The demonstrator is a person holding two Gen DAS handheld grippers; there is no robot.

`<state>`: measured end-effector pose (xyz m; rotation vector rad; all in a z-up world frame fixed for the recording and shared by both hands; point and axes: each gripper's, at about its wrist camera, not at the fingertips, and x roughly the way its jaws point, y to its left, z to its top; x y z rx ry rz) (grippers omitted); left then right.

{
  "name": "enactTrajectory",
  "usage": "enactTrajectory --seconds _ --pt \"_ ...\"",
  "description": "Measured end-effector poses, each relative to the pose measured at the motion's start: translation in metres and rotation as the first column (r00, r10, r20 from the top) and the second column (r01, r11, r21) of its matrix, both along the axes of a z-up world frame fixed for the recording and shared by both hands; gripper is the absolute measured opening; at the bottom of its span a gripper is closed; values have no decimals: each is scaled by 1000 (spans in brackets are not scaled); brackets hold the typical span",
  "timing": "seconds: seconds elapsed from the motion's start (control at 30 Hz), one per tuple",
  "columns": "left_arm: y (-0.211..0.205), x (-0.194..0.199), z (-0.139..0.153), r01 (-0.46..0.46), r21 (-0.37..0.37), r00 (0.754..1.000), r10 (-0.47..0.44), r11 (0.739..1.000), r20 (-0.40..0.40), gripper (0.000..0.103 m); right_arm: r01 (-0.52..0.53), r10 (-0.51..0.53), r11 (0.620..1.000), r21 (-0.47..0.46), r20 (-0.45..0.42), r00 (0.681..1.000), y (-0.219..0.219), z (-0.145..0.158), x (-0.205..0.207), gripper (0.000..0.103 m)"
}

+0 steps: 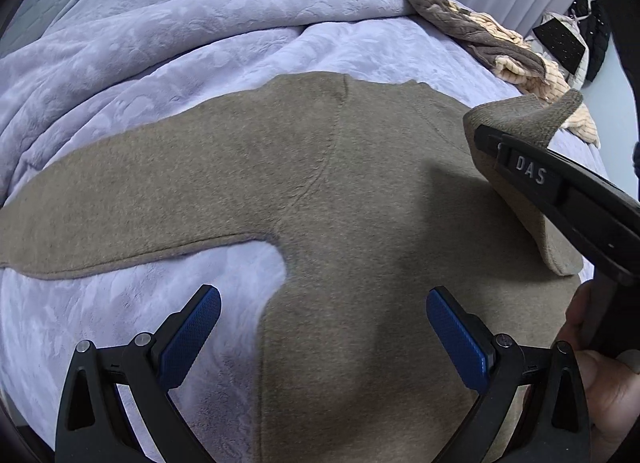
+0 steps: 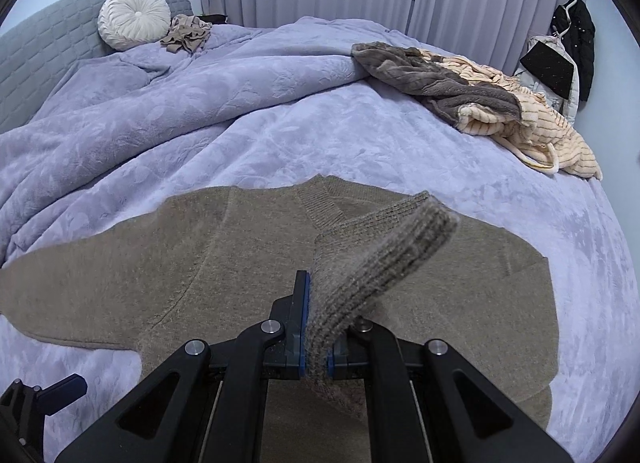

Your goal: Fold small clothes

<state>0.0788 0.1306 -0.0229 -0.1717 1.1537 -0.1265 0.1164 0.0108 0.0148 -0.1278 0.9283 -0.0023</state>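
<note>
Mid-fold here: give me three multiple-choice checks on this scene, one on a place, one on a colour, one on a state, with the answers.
1. Where is the round white cushion?
A. By the headboard
B. On the sweater
C. On the floor

2. What colour is the sweater spread on the blanket?
A. Red
B. Brown
C. White

3. What are the right gripper jaws doing?
A. Wide open
B. Shut on the sleeve cuff
C. Shut on nothing

Answers: 1 A, it leans on the grey headboard; 2 B, brown knit throughout; 3 B, the ribbed cuff sits pinched between the pads.
</note>
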Motion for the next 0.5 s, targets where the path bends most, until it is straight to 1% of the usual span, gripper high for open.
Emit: enactTrajectory --seconds 0.1,0.17,0.37,0.47,0.5 --pt "10 0 -6 -19 -21 1000 19 1000 -12 103 -9 9 1000 4 -20 1000 7 -10 5 7" --pt "18 1 -10 -43 -22 999 43 999 -21 103 -25 26 999 23 -33 999 11 -15 8 7" --pt "35 0 -20 -97 -48 994 94 994 -52 103 -130 134 989 64 -67 989 33 -27 12 13" --pt "43 -1 -22 -119 -53 992 116 992 -58 103 -179 187 979 99 -79 979 45 -28 13 22" --pt "45 -2 -22 -129 -52 990 126 990 -58 103 -196 205 974 112 -80 975 48 -27 11 32"
